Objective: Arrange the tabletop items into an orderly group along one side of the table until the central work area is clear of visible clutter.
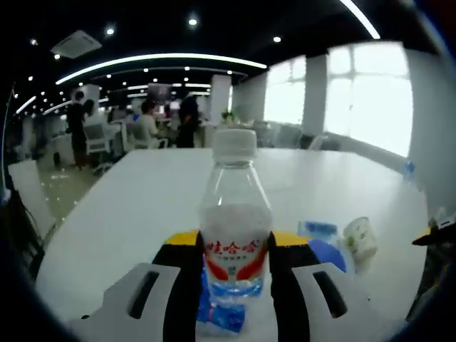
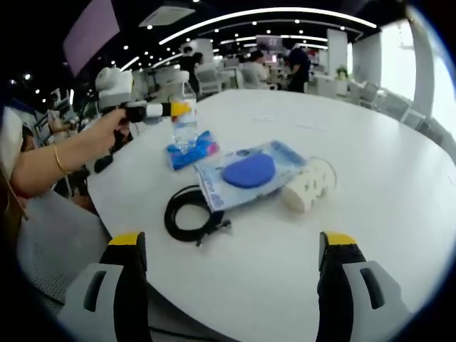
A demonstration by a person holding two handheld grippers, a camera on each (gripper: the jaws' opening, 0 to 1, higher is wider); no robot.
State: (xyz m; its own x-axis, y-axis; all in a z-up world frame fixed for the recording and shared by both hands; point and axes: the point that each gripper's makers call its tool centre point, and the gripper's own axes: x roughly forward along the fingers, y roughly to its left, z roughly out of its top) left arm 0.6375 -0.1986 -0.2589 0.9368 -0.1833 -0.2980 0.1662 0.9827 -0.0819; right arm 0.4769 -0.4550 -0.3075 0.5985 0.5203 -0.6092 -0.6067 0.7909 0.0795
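Observation:
A clear water bottle [image 1: 234,221] with a white cap and a red label stands upright between my left gripper's [image 1: 234,253] black and yellow jaws, which are shut on it. In the right gripper view the bottle [image 2: 184,125] is at the table's left edge, held by the left gripper [image 2: 174,110], over a blue packet [image 2: 191,152]. My right gripper [image 2: 231,246] is open above the near table edge. Ahead of it lie a coiled black cable [image 2: 189,214], a blue pad in a clear pouch [image 2: 249,172] and a white paper cup [image 2: 308,185] on its side.
The big white table [image 2: 342,135] runs far back and to the right. A person's arm [image 2: 50,160] with a bracelet holds the left gripper. People, desks and chairs [image 1: 142,125] fill the office behind; bright windows [image 1: 356,96] are to the right.

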